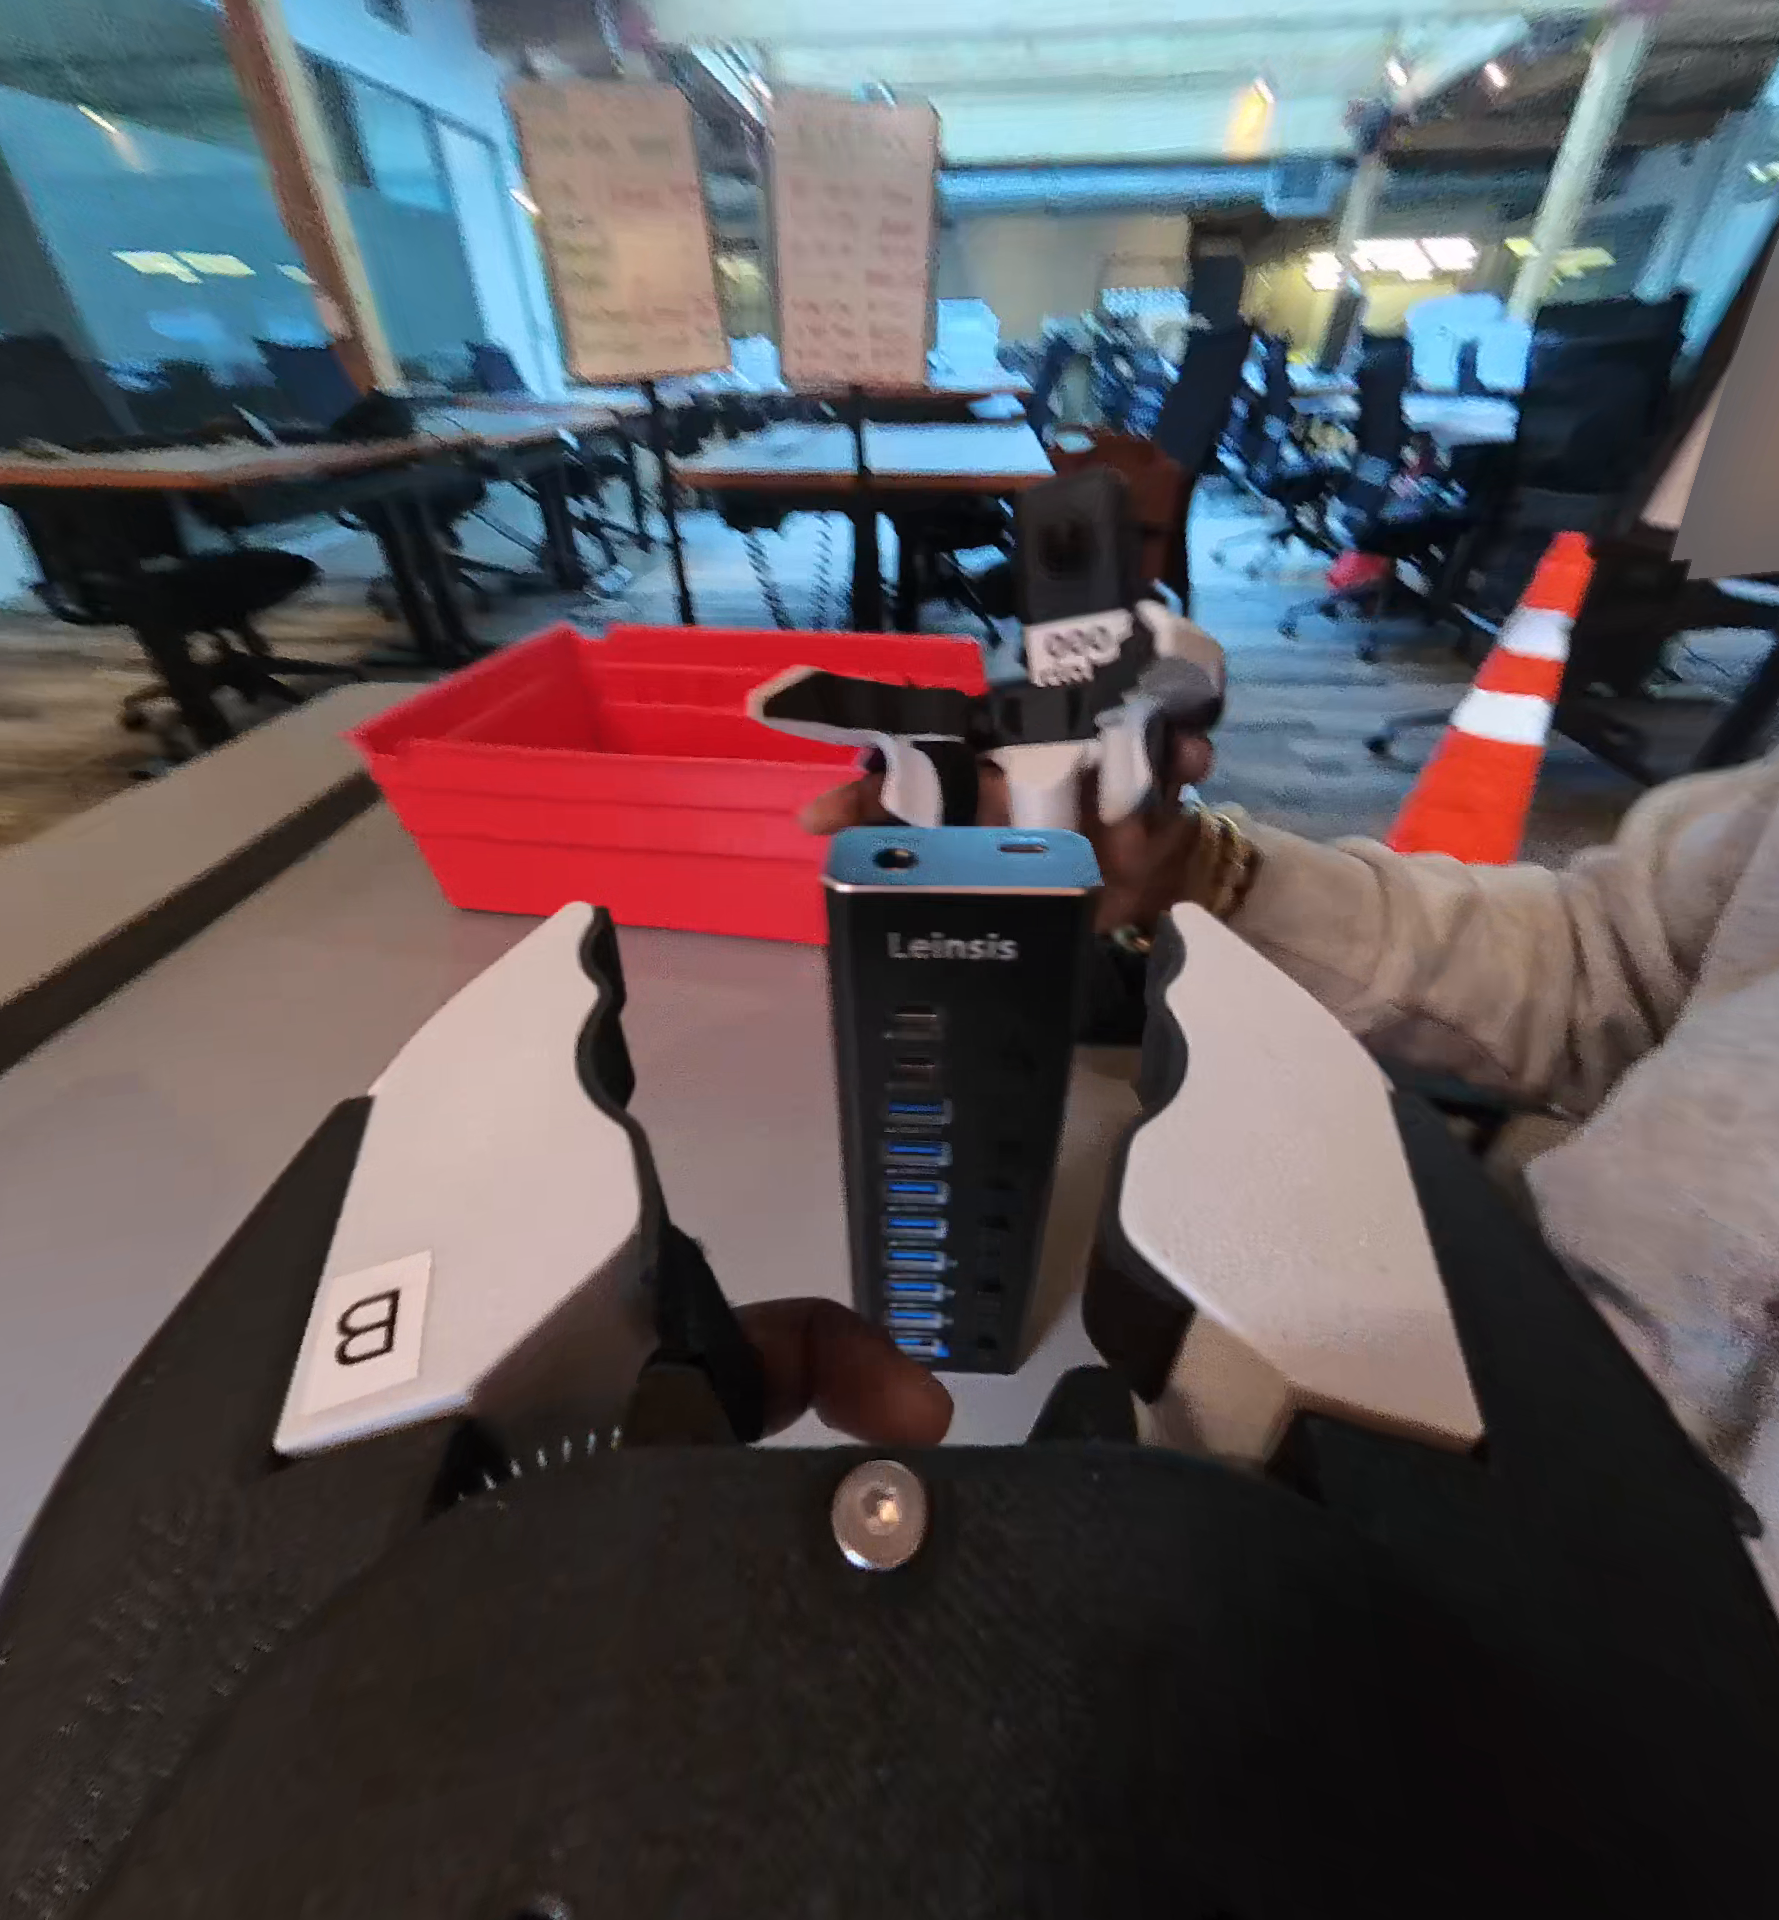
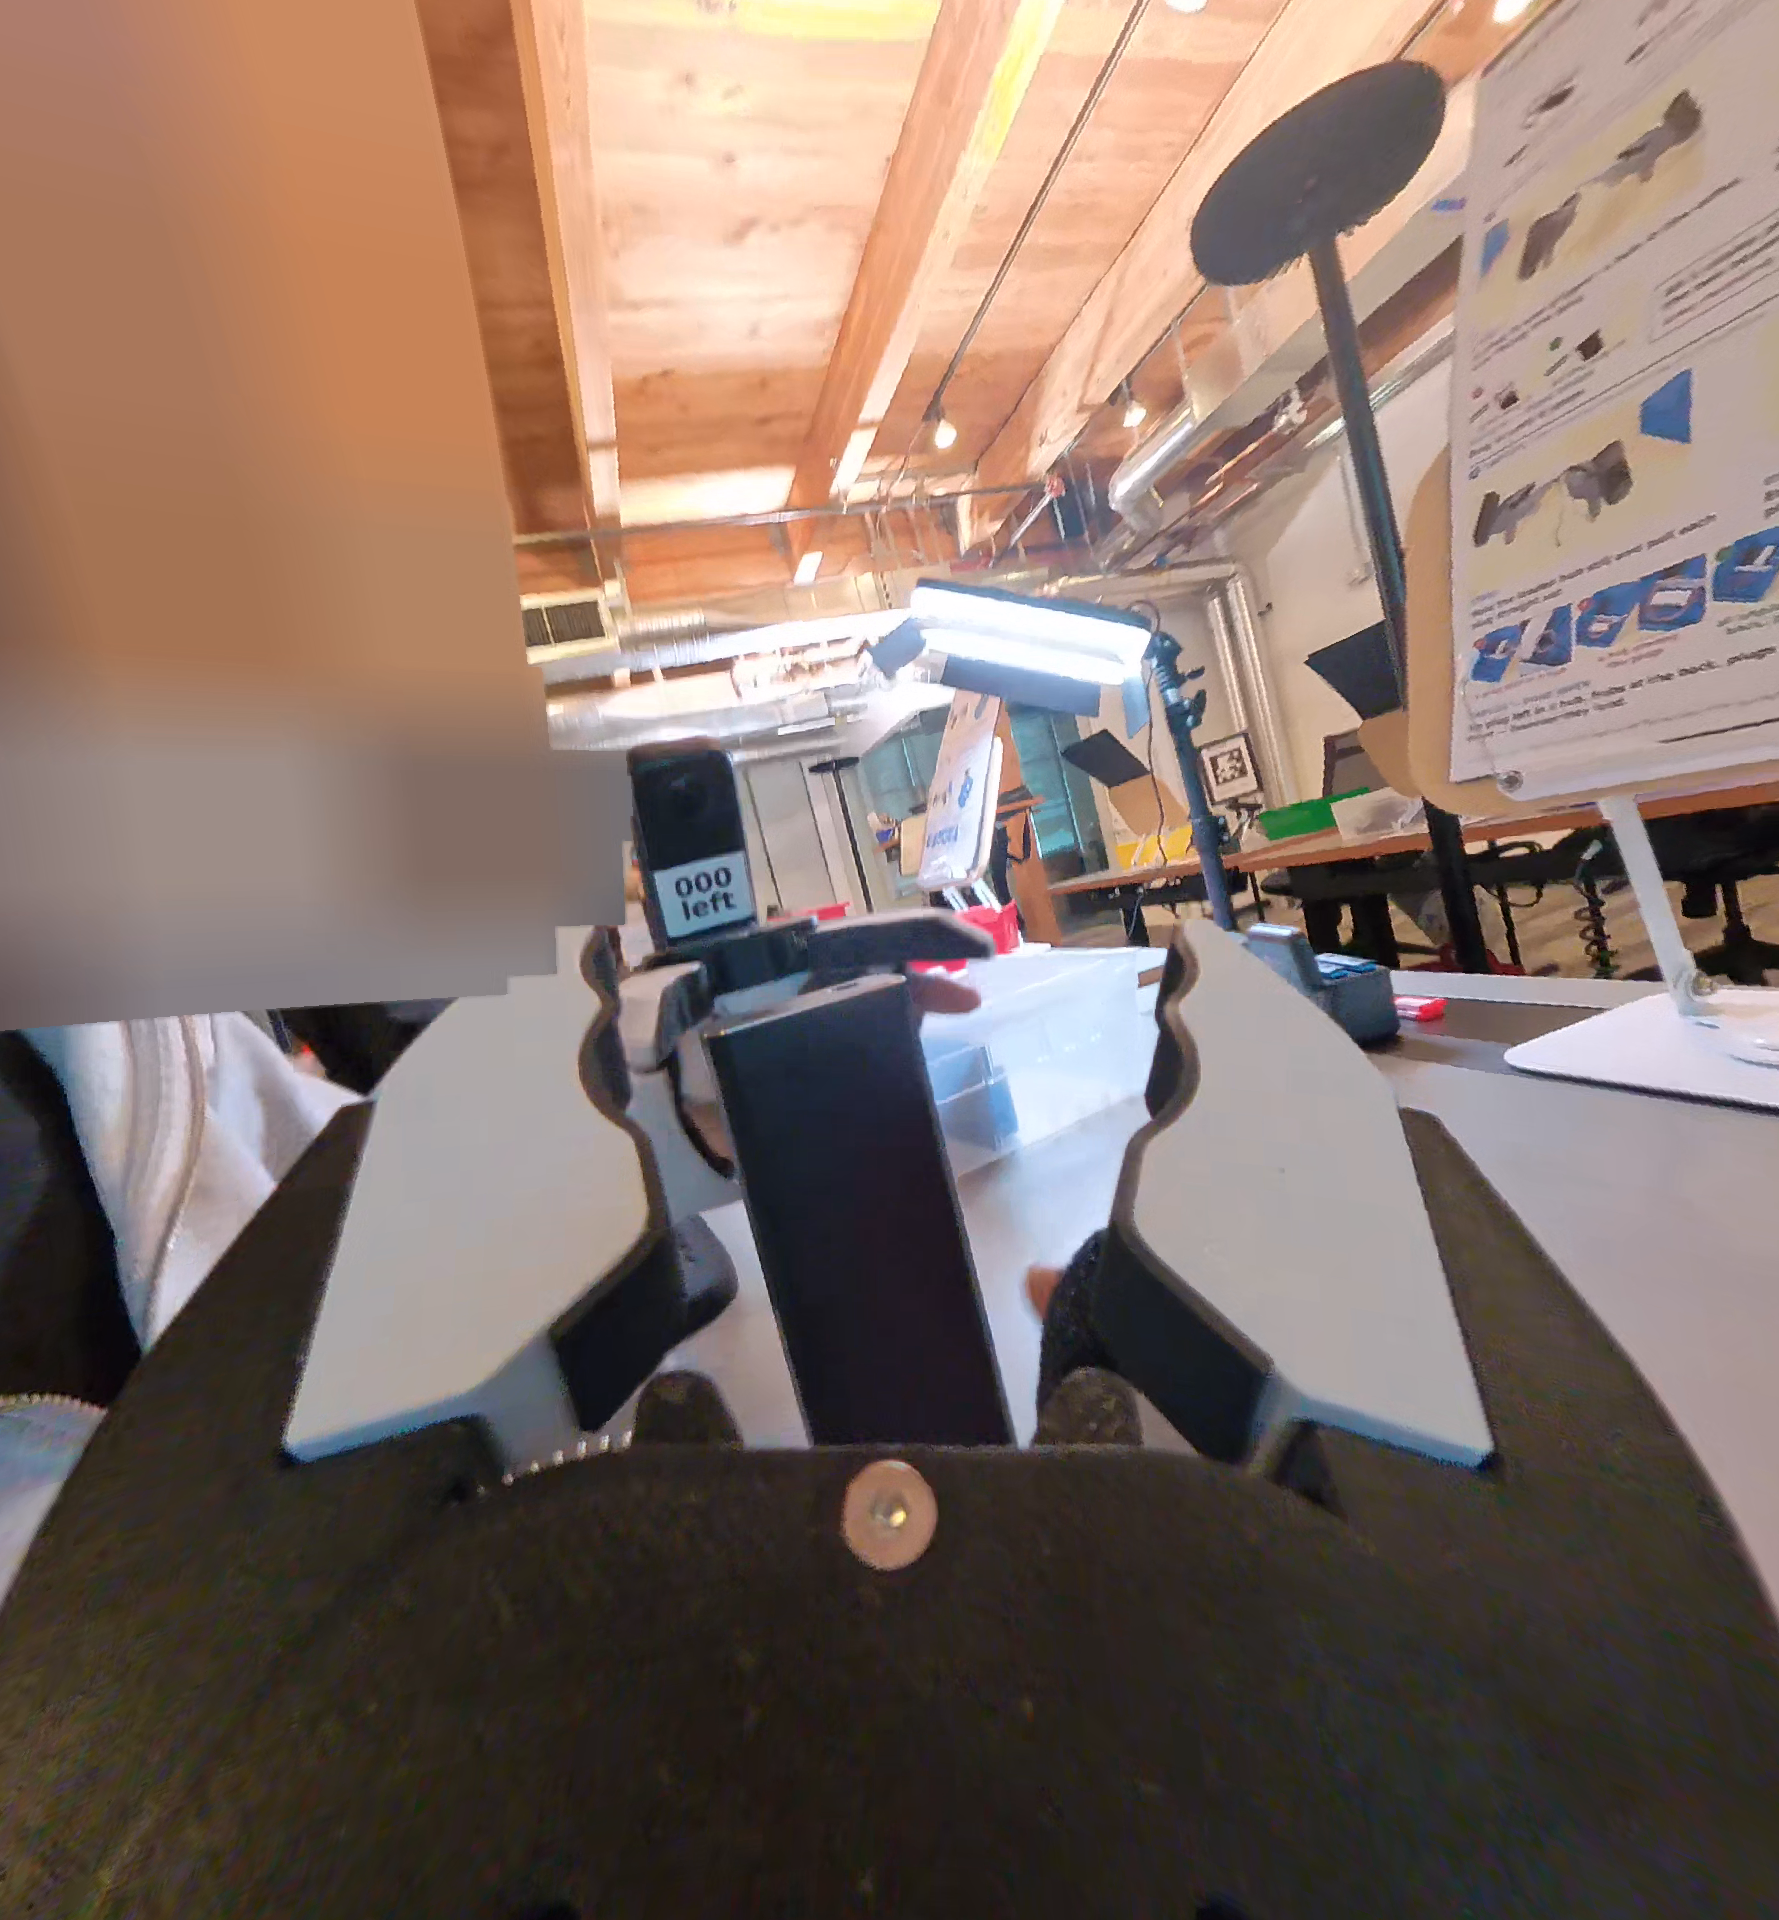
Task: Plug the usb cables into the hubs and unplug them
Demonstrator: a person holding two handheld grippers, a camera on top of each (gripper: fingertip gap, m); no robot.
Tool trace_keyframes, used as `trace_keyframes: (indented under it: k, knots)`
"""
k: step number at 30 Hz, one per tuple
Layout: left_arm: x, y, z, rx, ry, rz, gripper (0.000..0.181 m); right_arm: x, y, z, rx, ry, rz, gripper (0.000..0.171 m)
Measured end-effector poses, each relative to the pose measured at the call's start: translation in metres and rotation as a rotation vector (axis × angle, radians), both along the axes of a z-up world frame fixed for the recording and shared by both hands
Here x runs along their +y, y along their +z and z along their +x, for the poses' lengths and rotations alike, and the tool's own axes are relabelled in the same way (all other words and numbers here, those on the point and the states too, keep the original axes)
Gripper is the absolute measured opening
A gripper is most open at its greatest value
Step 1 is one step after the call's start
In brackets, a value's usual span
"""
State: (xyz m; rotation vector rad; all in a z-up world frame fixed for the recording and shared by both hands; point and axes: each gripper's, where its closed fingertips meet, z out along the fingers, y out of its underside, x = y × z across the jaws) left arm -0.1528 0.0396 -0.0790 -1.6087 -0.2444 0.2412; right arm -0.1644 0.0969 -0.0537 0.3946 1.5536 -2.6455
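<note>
A black USB hub point(image 1: 952, 1101) with a row of blue ports stands on end on the grey table point(image 1: 241, 1091). My left gripper point(image 1: 885, 925) is open, with a finger on each side of the hub and neither touching it. My right gripper point(image 2: 890, 940) is open too and faces the hub's plain back point(image 2: 854, 1195) from the opposite side, also with gaps. Each gripper shows in the other's view: the right one point(image 1: 978, 748) behind the hub, the left one point(image 2: 812, 956) beyond it. No cable shows in either view.
A red bin point(image 1: 604, 790) stands on the table behind the hub. A person's light sleeve point(image 1: 1436, 966) reaches in from the right. A clear plastic box point(image 2: 1030, 1049), a white stand base point(image 2: 1685, 1049) and a small grey box point(image 2: 1321, 977) sit on the table. An orange cone point(image 1: 1498, 707) stands on the floor. Some 8 cm of space lies between my two pairs of fingers.
</note>
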Motion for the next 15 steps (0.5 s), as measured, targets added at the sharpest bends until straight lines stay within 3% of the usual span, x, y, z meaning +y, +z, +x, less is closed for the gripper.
trace_keyframes:
  k: [1, 8, 12, 15]
  knots:
    - [-0.010, 0.005, -0.006, 0.012, 0.053, 0.045, 0.096, -0.002, 0.000, 0.003, 0.022, 0.016, 0.033, 0.097]
    - [-0.075, -0.015, -0.046, 0.018, 0.427, 0.248, 0.092, -0.029, -0.016, 0.020, 0.172, 0.147, 0.481, 0.108]
    - [-0.071, -0.023, -0.048, 0.045, 0.429, 0.211, 0.092, -0.044, -0.057, 0.027, 0.223, 0.203, 0.741, 0.107]
    - [-0.065, -0.033, -0.048, 0.026, 0.417, 0.187, 0.092, -0.056, -0.074, 0.024, 0.281, 0.193, 0.798, 0.104]
